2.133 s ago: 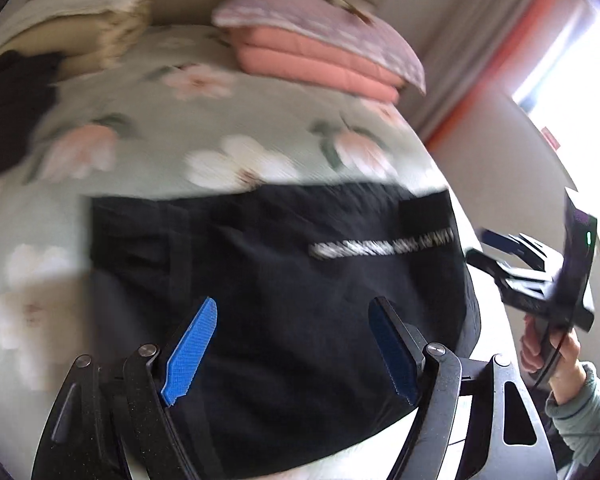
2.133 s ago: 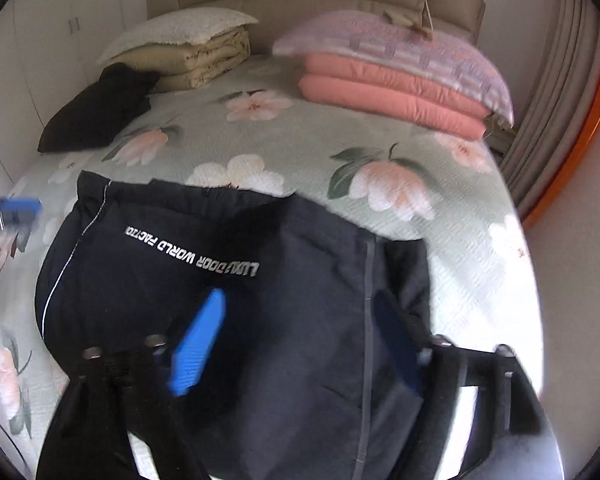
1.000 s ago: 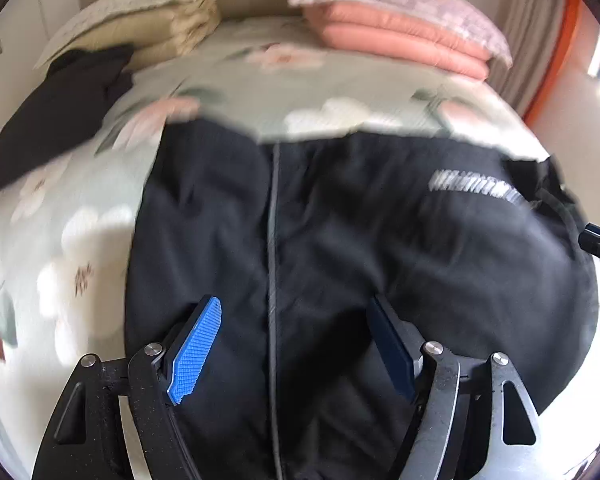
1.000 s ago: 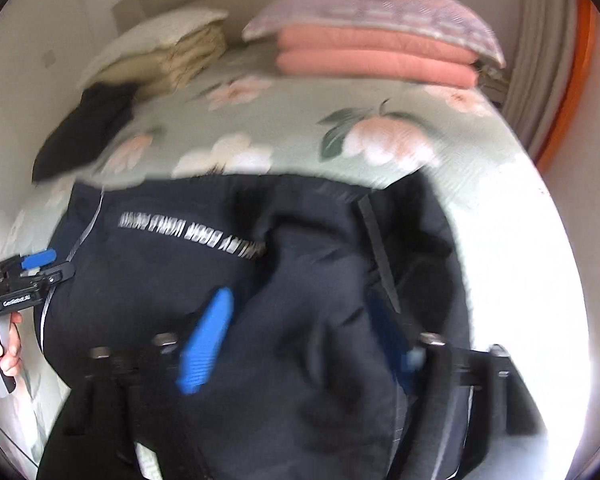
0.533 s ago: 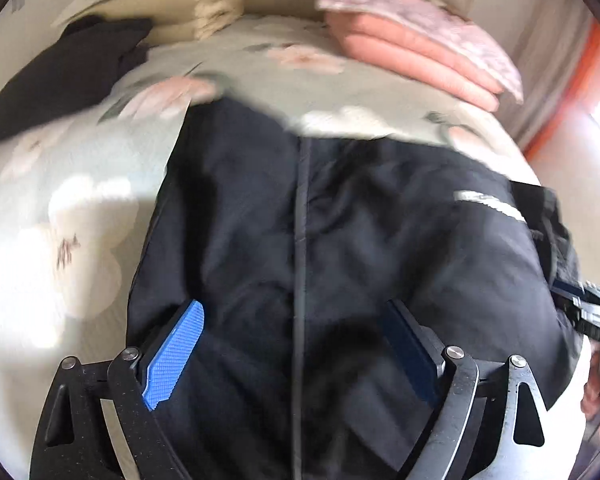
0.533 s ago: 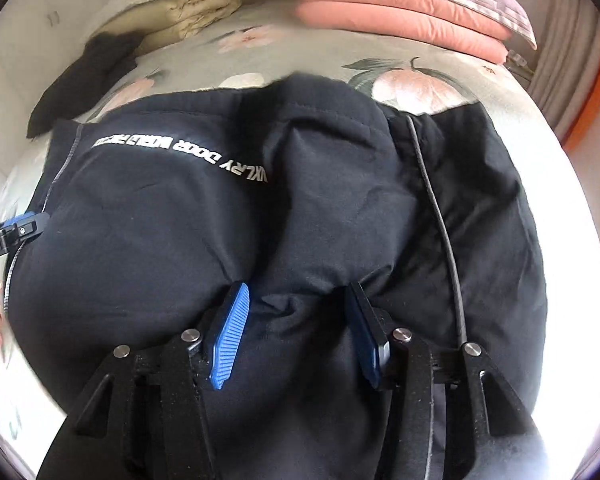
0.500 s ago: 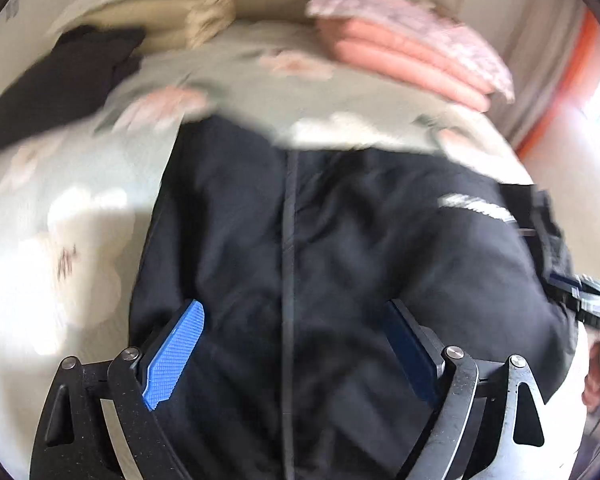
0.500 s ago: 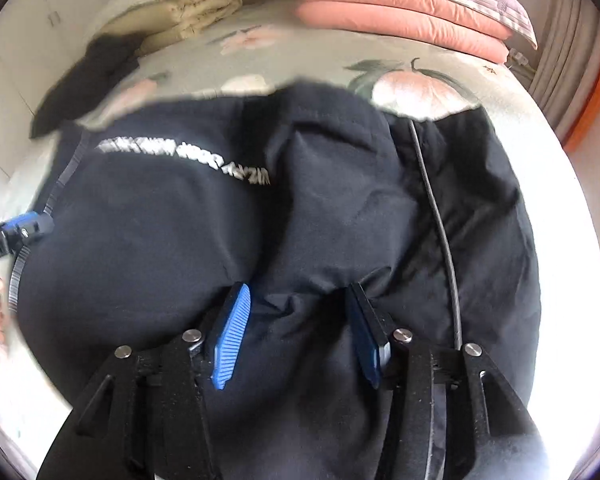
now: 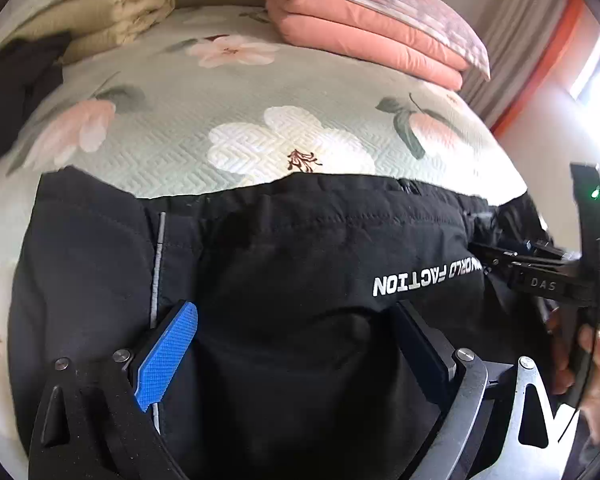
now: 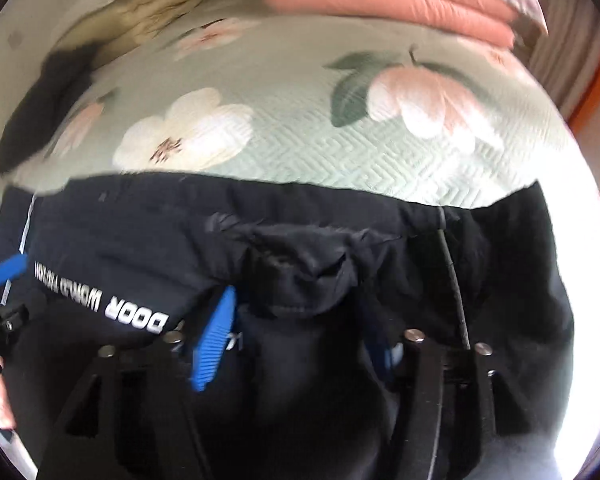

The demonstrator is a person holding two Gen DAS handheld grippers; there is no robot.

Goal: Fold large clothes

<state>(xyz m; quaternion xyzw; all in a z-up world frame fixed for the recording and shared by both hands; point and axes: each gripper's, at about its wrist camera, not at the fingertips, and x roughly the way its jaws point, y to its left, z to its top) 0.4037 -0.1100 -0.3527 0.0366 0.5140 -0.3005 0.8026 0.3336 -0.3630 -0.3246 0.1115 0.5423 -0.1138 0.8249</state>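
Black jacket lying sideways across the bed, long way left to right. Left gripper spread wide above it, holding nothing. Right gripper pinching a bunched fold, closest.

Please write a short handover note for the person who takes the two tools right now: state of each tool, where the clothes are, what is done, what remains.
Left tool: open, low over the black garment, holding nothing.
Right tool: narrowed around a bunched fold of the garment's cloth; whether it grips is hard to tell in the blurred view.
The garment lies across the near part of the floral bed cover, white lettering showing. A second dark garment lies far left by the beige bedding.
Done: garment partly doubled over.
Left: smooth the bunched middle, finish folding.
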